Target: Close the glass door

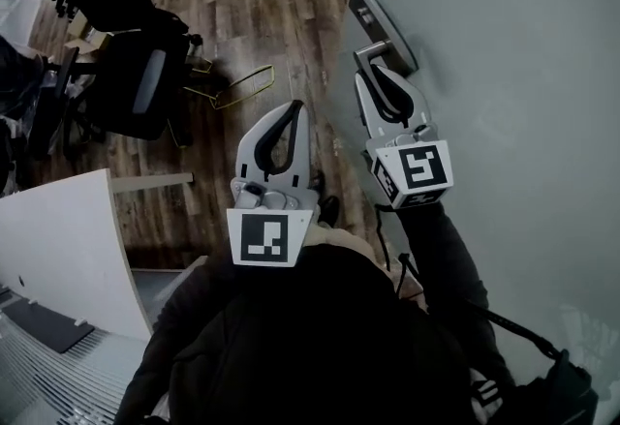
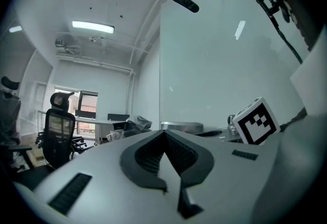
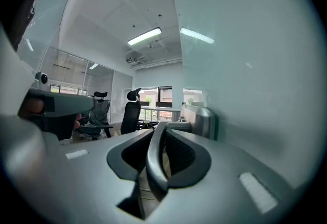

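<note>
An office with a wood floor (image 1: 262, 16) and black swivel chairs (image 1: 136, 75) lies on the open side of the glass door (image 1: 504, 75). The door is a tall frosted panel filling the right of the head view. It will likely be heavy and rigid, slow to start and slow to stop, with a smooth face that gives nothing to pinch and an edge that should not be slammed. The sound place to take it is the metal lever handle (image 1: 383, 47) near the door's free edge. The right claw (image 1: 372, 73) is already clamped there, its pads closed around the lever bar. The left claw (image 1: 294, 108) hangs on the room side of the door, clear of the panel, pressed together on nothing. A steady, even pull or push through the lever should suit, easing off near the frame.
</note>
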Demonstrator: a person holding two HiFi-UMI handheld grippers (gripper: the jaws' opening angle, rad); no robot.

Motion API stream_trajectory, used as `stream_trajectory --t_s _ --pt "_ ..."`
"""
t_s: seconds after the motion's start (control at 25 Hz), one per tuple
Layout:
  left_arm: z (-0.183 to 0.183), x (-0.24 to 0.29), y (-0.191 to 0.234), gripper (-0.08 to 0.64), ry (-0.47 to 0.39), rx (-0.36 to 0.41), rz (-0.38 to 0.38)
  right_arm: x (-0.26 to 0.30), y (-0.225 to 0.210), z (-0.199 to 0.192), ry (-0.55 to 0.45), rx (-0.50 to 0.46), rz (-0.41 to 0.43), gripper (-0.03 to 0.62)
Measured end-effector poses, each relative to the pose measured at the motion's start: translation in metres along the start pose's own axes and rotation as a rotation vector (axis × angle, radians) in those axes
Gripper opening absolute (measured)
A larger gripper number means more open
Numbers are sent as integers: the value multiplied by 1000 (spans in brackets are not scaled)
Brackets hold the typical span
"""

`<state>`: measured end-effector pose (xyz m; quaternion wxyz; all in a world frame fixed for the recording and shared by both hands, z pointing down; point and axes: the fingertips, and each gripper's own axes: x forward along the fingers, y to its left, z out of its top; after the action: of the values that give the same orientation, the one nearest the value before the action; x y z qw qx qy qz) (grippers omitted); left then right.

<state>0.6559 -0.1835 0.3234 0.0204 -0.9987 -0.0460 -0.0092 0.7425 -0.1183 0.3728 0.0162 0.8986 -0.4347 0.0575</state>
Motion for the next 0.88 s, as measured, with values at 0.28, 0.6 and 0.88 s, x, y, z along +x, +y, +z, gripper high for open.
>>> stream_trajectory --t_s 0.28,0.6,0.88 --pt "-2 -67 53 -3 31 -4 132 22 71 4 18 0 92 69" --pt "-6 -187 86 -3 -7 -17 165 -12 188 1 7 -37 157 67" --pt "0 -286 99 -3 -31 -3 192 -53 281 -1 4 -69 208 67"
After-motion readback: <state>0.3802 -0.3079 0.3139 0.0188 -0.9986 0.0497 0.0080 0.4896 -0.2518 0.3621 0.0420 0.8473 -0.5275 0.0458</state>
